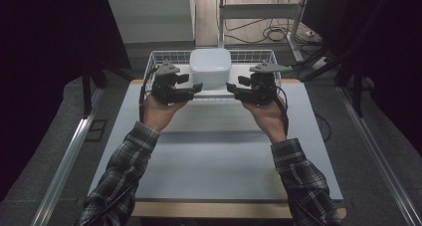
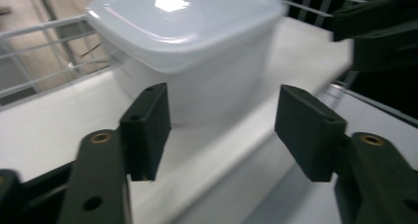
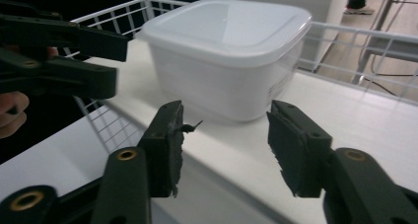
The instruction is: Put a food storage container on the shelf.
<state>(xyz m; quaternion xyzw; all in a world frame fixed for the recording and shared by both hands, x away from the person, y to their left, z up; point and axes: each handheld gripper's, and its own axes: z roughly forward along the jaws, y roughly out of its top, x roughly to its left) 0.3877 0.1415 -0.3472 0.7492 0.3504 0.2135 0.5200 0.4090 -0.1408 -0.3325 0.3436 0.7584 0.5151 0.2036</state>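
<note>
High view: I hold left tongs (image 1: 195,88) and right tongs (image 1: 232,88) either side of white tub (image 1: 209,66), lid on, sitting on white board (image 1: 214,93) in wire basket (image 1: 154,61) at counter (image 1: 219,151) far edge. Both tongs gaping, nothing between, short of tub.

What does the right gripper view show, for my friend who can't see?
A white lidded plastic box sits on a white board in a wire basket. The right gripper points at it, jaws open and holding nothing, while the left gripper reaches in from the left.
</note>
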